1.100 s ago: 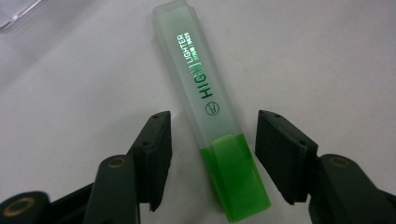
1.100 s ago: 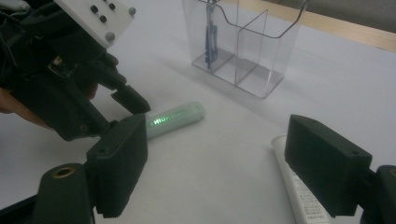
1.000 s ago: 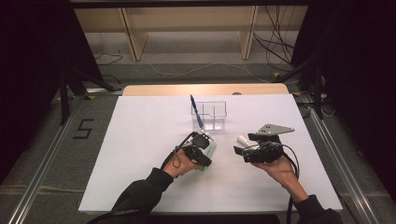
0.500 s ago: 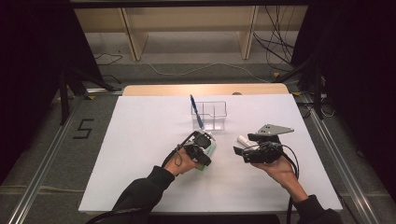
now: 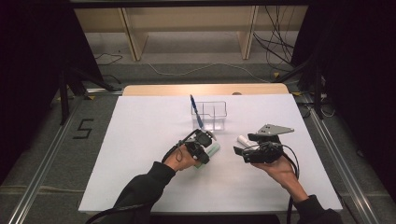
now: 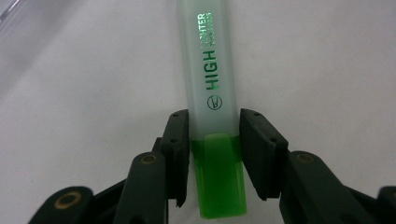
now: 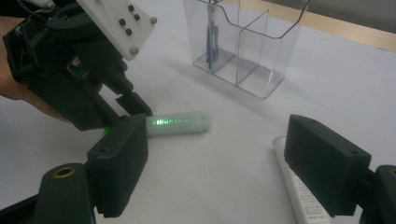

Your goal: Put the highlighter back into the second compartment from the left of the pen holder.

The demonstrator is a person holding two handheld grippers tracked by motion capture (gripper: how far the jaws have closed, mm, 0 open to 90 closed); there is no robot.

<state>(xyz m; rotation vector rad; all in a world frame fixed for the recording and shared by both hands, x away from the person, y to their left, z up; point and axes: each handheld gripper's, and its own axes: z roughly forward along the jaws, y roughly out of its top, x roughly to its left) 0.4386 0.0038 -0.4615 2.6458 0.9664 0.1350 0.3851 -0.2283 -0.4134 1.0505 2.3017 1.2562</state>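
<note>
A pale green highlighter (image 6: 210, 70) lies flat on the white table (image 5: 140, 154), with HIGHLIGHTER printed along its body. My left gripper (image 6: 214, 116) straddles its green end. The jaws have just been closing, and both pads now rest against its sides. From above, the left gripper (image 5: 205, 149) sits over the highlighter (image 5: 211, 150) at the table's middle. My right gripper (image 5: 239, 150) hovers to its right, open and holding nothing. In the right gripper view, the right gripper (image 7: 219, 154) faces the left gripper (image 7: 130, 105) and the highlighter (image 7: 180, 123).
A clear divided organizer (image 5: 215, 114) stands behind the grippers with a blue pen (image 5: 195, 109) upright in its left compartment. A white tube (image 5: 243, 139) lies by the right gripper; in the right gripper view the tube (image 7: 299, 191) lies next to the right jaw.
Both hands stay where they were. The left gripper's jaws have drawn in around the highlighter.
</note>
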